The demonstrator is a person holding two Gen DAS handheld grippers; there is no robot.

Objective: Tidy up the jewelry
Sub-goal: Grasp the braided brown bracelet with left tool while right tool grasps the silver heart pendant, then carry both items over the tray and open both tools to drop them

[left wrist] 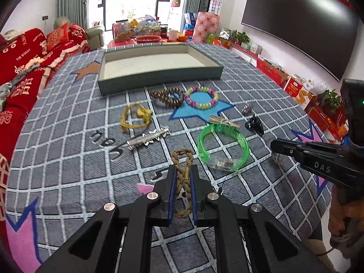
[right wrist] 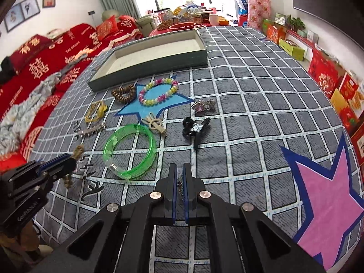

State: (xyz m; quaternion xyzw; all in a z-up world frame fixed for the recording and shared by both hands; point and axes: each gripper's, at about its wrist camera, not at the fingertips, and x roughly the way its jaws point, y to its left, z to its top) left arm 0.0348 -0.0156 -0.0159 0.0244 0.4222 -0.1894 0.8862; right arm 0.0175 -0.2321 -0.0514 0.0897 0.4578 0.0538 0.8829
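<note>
My left gripper [left wrist: 182, 170] is shut on a tan braided cord bracelet [left wrist: 182, 177], held above the carpet; it also shows in the right wrist view [right wrist: 76, 153]. My right gripper [right wrist: 179, 170] is shut on a small dark metal chain piece [right wrist: 180, 187]; it appears in the left wrist view [left wrist: 276, 145] with the silver chain [left wrist: 276, 159] hanging below. An empty grey-green tray [left wrist: 159, 77] [right wrist: 147, 63] lies at the far side. On the carpet lie a green bangle [left wrist: 223, 147] [right wrist: 129, 151], pastel bead bracelet [left wrist: 201, 97] [right wrist: 158, 92], brown bead bracelet [left wrist: 167, 96] [right wrist: 124, 93] and yellow cord [left wrist: 135, 117] [right wrist: 95, 111].
Also on the carpet are a silver hair clip [left wrist: 147, 137], a beige clip [right wrist: 155, 124], a black bow clip [right wrist: 195, 128] and a purple gem clip [right wrist: 202, 105]. A red sofa [left wrist: 27, 63] runs along the left. Boxes line the right wall [right wrist: 341, 91].
</note>
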